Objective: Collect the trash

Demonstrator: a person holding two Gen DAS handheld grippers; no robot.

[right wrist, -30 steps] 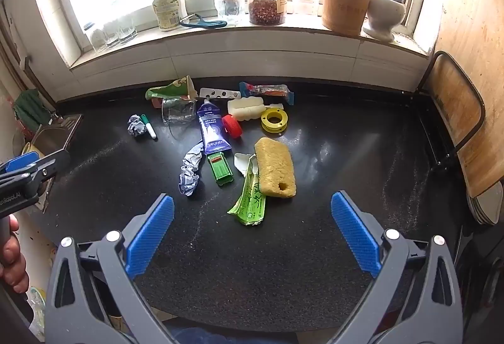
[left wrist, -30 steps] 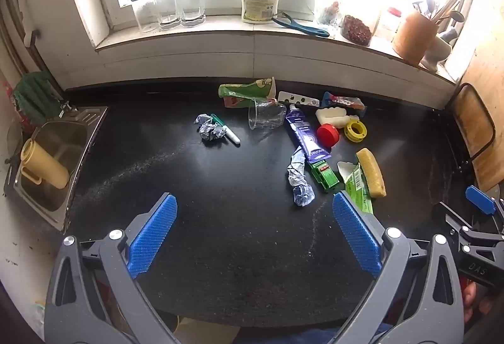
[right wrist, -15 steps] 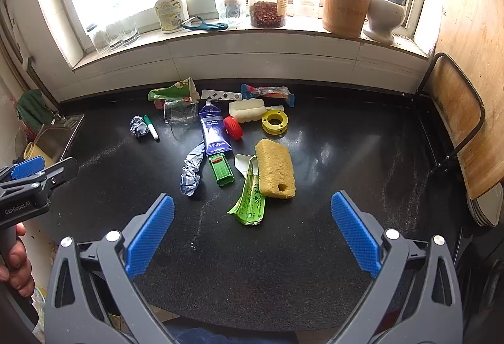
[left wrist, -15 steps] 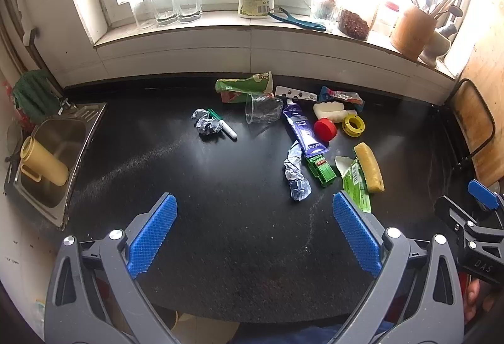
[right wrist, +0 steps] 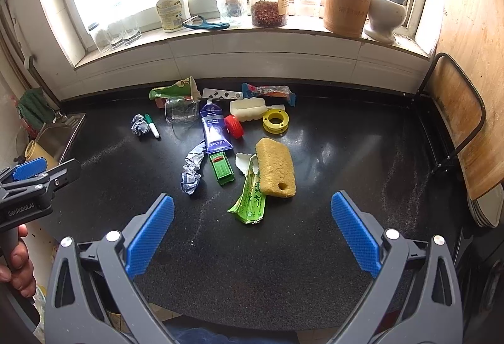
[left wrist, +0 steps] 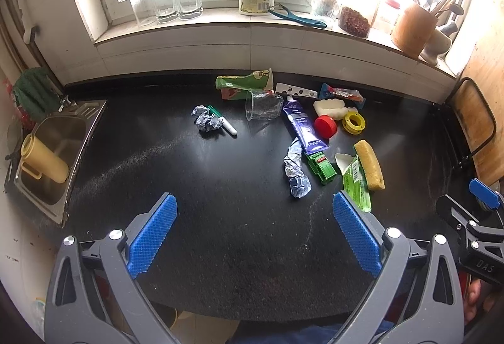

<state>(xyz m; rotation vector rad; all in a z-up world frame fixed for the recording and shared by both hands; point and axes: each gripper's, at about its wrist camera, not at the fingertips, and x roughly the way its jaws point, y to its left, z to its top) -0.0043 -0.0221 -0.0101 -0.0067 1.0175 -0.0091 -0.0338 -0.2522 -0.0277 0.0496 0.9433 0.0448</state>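
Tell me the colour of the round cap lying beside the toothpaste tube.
Red; the cap shows best in the right wrist view, right of the blue tube.

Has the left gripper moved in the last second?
Yes. The left gripper has risen and edged forward in the right wrist view, toward the steel sink on the black counter.

The blue-and-white flattened toothpaste tube (right wrist: 214, 131) bears what seems to read "oralshark". The left gripper (right wrist: 30, 172), dark grey, carries "GenRobot.AI". The right gripper (left wrist: 482, 211) shows "DAS" on its body.
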